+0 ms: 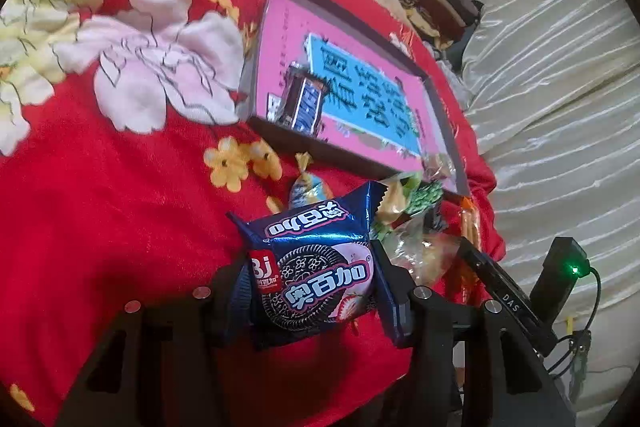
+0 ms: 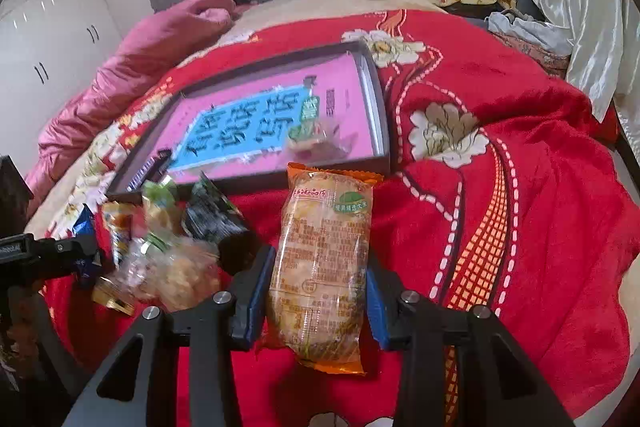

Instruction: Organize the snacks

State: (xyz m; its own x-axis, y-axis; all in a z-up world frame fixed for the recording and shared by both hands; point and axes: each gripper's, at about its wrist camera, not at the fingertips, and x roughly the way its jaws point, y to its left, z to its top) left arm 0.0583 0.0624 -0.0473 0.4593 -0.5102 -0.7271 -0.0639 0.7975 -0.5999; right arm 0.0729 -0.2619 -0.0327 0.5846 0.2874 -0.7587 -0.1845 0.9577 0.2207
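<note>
The left gripper (image 1: 316, 291) clamps a blue cookie pack (image 1: 316, 267) between its fingers, near the tray's (image 1: 352, 151) front edge. The right gripper (image 2: 316, 291) grips an orange-ended rice cracker pack (image 2: 322, 263) by its sides, the pack's far end just short of the tray (image 2: 378, 95). Loose snacks (image 2: 168, 247) lie heaped before the tray. The left view shows a dark candy bar (image 1: 302, 99) in the tray; the right view shows a clear packet (image 2: 318, 137) in it, plus a pink quilt (image 2: 132, 67) beyond the tray.
</note>
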